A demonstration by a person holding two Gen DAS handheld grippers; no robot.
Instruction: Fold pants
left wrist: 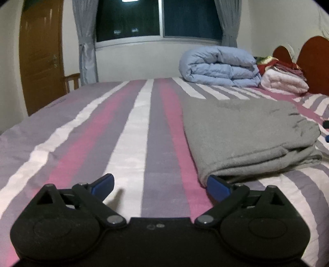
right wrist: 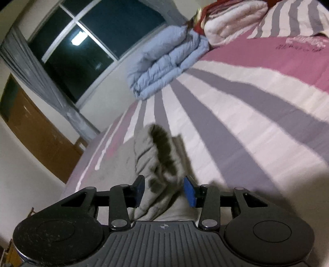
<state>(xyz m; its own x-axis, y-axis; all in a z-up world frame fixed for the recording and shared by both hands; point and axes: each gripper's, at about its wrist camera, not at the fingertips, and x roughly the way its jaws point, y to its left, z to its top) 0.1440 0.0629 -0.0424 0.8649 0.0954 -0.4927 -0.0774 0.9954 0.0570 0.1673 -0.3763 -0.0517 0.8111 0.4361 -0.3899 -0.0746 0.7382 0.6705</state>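
Where striped bedsheet (left wrist: 131, 123) meets window (left wrist: 158, 18): left tongs (left wrist: 160, 185) apart, right tongs (right wrist: 164, 190) around grey pants (right wrist: 158, 156), ungripped.

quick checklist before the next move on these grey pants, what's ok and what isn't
1. Pants folded into a stack: ok, the grey pants lie in layers on the striped bed sheet.
2. Left gripper free: ok, fingers wide apart, nothing between them.
3. Right gripper on cloth: cannot tell, waistband fabric sits between the fingers, but pad contact is not clear.
4. Waistband end tidy: not ok, it is bunched and raised in the right wrist view.
5. Room beside the pants: ok, the blue duvet lies farther back.
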